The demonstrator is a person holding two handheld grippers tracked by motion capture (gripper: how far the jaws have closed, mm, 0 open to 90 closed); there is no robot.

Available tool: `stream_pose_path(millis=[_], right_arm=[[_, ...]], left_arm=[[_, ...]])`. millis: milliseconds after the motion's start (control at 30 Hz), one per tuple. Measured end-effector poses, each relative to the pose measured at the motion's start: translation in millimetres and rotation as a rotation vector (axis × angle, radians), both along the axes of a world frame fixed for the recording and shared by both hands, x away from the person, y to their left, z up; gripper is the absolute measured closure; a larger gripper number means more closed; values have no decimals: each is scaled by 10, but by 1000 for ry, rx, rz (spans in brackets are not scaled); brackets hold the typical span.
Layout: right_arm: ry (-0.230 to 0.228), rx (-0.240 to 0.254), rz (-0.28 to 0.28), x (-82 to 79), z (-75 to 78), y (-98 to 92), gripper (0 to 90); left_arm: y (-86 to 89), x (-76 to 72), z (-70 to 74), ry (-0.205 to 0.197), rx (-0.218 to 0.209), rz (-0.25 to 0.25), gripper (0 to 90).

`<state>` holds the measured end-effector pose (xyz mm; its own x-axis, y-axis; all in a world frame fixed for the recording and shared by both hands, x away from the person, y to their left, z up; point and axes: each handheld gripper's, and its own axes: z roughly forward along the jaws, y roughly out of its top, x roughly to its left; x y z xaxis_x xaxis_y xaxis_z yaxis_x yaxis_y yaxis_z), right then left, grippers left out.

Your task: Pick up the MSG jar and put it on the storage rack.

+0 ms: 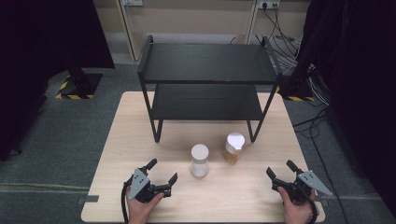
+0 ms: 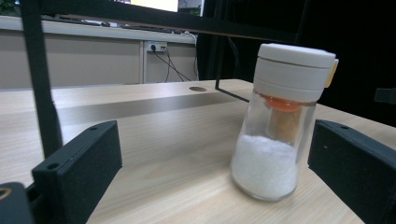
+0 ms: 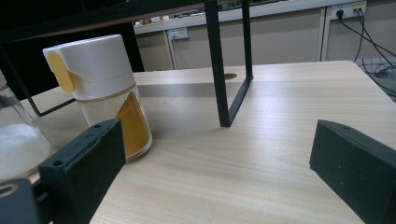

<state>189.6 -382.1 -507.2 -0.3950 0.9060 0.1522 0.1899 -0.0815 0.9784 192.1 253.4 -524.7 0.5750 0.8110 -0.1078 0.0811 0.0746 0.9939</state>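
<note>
Two spice jars stand on the table before a black shelf, both grippers spread and holding nothing.

The left gripper (image 1: 162, 175) rests low at the near edge, jaws wide apart; the white-powder jar (image 1: 199, 160) stands just beyond it, half hiding the orange-powder jar (image 1: 234, 148) in the left gripper view. The shelf (image 1: 208, 84) stands behind both, its legs cut off above in both gripper views. The right gripper (image 1: 280, 170) is likewise agape, well clear of the jars.

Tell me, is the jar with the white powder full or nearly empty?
Neither: about one third full. In the left gripper view the white powder fills the lower part of the jar; the glass above is clear up to the cap.
</note>
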Motion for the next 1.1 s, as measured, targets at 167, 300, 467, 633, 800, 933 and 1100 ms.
stream_pose_path(millis=[167,300,467,633,800,933,1100], right_arm=[[5,-5,-3,4,11,12,38],[5,0,-4,3,8,6,38],[7,0,-4,4,10,7,38],[8,-2,-7,4,13,12,39],[7,0,-7,2,10,10,39],[8,1,-7,4,11,8,39],[9,0,-6,7,13,8,39]], left_arm=[[-90,50,62,-17,17,-28,21],[-179,123,117,-29,31,-58,20],[-289,205,169,-34,57,-80,19],[-387,278,189,-34,74,-95,23],[-454,336,219,-30,89,-112,38],[-497,363,221,-26,97,-119,61],[-540,409,233,-21,96,-129,71]])
